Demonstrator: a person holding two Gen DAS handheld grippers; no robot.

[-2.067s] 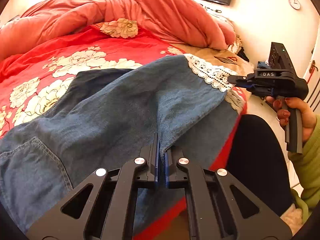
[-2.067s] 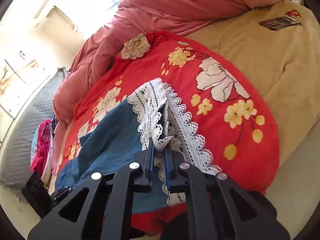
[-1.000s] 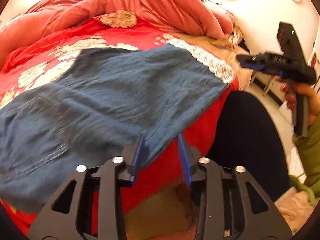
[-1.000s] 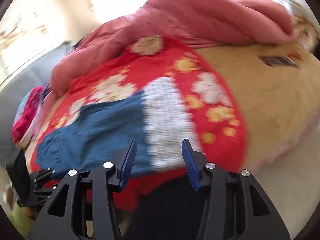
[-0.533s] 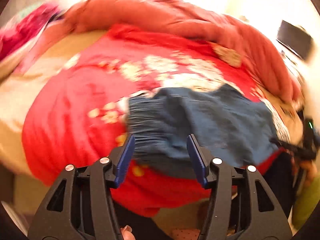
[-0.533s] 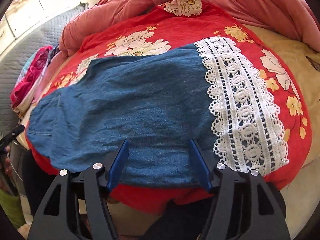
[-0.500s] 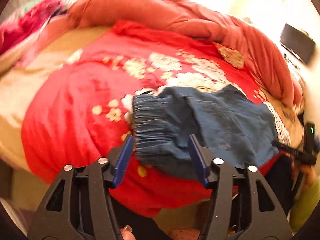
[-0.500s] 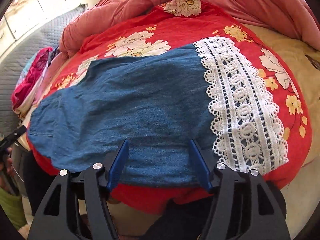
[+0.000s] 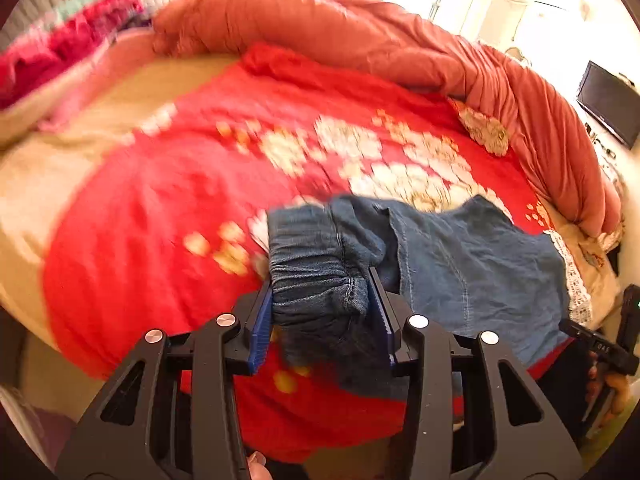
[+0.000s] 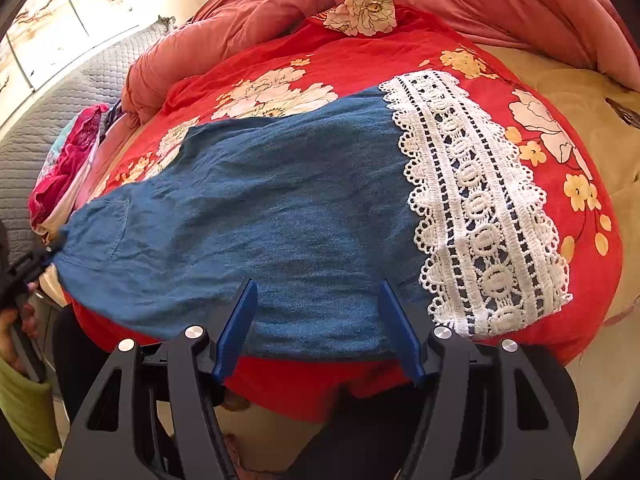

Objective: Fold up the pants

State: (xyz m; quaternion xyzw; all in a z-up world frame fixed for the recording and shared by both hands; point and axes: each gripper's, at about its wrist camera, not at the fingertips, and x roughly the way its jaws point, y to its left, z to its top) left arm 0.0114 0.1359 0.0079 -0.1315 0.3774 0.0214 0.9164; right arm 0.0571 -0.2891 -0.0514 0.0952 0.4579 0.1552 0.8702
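1. Left gripper (image 9: 320, 320) has the gathered elastic waistband (image 9: 312, 268) bunched between its blue pads, and the jaws are closing on it. The denim fills the gap pad to pad, so I'd call that a grip.
2. Right gripper (image 10: 318, 320) has its jaws standing apart and pinches nothing. The near edge of the pants (image 10: 280, 216) lies just ahead of and below its fingertips, with the white lace hem (image 10: 480, 200) off to its right.
3. Where the pants are: spread out across the red floral bedspread (image 10: 304, 64), waist end toward the left tool, lace end toward the right one. The leg section looks doubled lengthwise and pretty flat.
4. Progress, as I read it: the lengthwise fold looks done. What's left is the crosswise fold, waist over toward the lace or the other way round, then a tidy-up.
5. Versus two seconds back: both tools were clamped then, the left on the near denim edge and the right on the lace. Both have let go since. The left one has swung over to the waistband, and the right now sits further back over the mid leg with its jaws wider.
6. Pink duvet (image 9: 380, 36) is heaped at the far side, clear of everything.
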